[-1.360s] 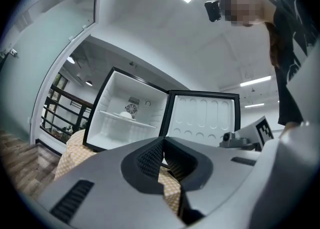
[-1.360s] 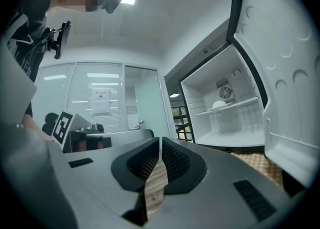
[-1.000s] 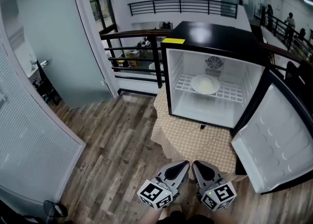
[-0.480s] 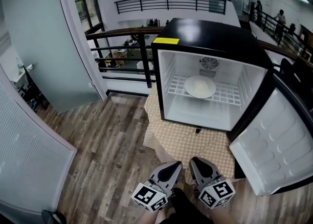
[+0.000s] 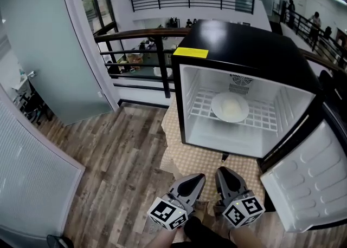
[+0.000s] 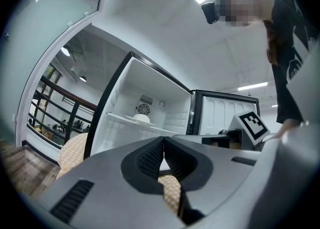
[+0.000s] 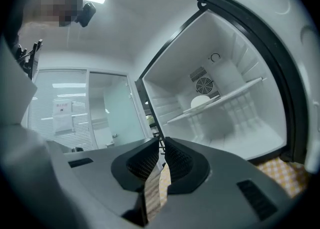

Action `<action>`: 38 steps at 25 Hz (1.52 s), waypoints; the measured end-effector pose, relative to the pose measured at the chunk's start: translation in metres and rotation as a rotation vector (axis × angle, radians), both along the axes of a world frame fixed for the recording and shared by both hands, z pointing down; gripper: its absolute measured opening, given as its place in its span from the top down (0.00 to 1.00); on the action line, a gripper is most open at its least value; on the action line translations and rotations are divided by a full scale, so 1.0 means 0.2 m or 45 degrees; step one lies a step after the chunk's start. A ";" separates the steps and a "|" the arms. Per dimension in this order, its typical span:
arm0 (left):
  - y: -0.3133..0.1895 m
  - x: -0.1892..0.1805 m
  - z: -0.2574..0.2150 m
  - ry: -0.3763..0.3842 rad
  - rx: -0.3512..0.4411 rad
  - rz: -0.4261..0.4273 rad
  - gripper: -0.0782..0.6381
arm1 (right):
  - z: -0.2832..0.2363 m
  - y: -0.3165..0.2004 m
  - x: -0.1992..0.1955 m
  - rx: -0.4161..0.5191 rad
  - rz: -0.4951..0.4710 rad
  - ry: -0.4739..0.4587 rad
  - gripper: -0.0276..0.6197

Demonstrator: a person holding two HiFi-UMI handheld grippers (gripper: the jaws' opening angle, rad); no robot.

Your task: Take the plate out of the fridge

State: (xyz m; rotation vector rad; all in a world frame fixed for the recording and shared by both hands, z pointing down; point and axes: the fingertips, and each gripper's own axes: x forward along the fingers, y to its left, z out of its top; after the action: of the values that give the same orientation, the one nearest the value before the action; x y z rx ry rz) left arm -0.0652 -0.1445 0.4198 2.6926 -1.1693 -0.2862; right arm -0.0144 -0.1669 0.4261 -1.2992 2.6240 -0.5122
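**2 grippers shut, plate on the fridge shelf**

Fridge (image 5: 244,41) is open, with its door (image 5: 309,182) swung out to its right side. I see 1 white plate (image 5: 230,106) lying flat on the wire shelf (image 5: 260,114) inside the fridge, roughly centred, just in front of the fan grille (image 5: 240,82) on the back wall. Left gripper (image 5: 196,178) and right gripper (image 5: 220,172) sit side by side in front of the fridge, below its opening. Both are well apart from the plate and aimed toward it.

Left gripper view: jaws pressed together, nothing between them. Right gripper view: jaws together too, only a thin slit showing, nothing held.

Fridge stands on a checked cloth (image 5: 203,157). Yellow label (image 5: 191,52) sits on the fridge's top front edge, left corner. Wood floor (image 5: 124,155) is left of the fridge.
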 end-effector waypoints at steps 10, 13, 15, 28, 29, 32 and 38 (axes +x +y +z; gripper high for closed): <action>-0.30 -0.01 -0.01 -0.002 0.000 0.022 0.88 | 0.01 -0.32 0.03 -0.097 0.082 -0.111 0.90; -0.37 0.01 -0.01 -0.008 0.008 0.043 0.88 | -0.01 -0.41 0.05 -0.127 0.114 -0.164 0.90; -0.42 0.02 -0.01 -0.010 0.011 0.054 0.88 | -0.02 -0.46 0.07 -0.157 0.139 -0.229 0.90; -0.60 0.08 -0.01 -0.001 0.025 0.083 0.88 | -0.12 -0.74 0.18 -0.419 0.247 -0.707 0.78; -0.61 0.08 -0.01 -0.001 0.023 0.083 0.88 | -0.12 -0.76 0.19 -0.439 0.245 -0.747 0.77; -0.64 0.08 -0.01 0.001 0.011 0.074 0.88 | -0.14 -0.81 0.18 -0.475 0.224 -0.842 0.76; -0.66 0.10 0.01 -0.009 0.009 0.095 0.88 | -0.13 -0.87 0.19 -0.557 0.262 -0.939 0.76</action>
State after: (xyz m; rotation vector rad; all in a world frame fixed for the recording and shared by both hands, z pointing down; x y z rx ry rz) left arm -0.0447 -0.2774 0.4226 2.7376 -1.0689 -0.2705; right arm 0.0244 -0.3401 0.4003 -1.1543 1.8063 -1.2868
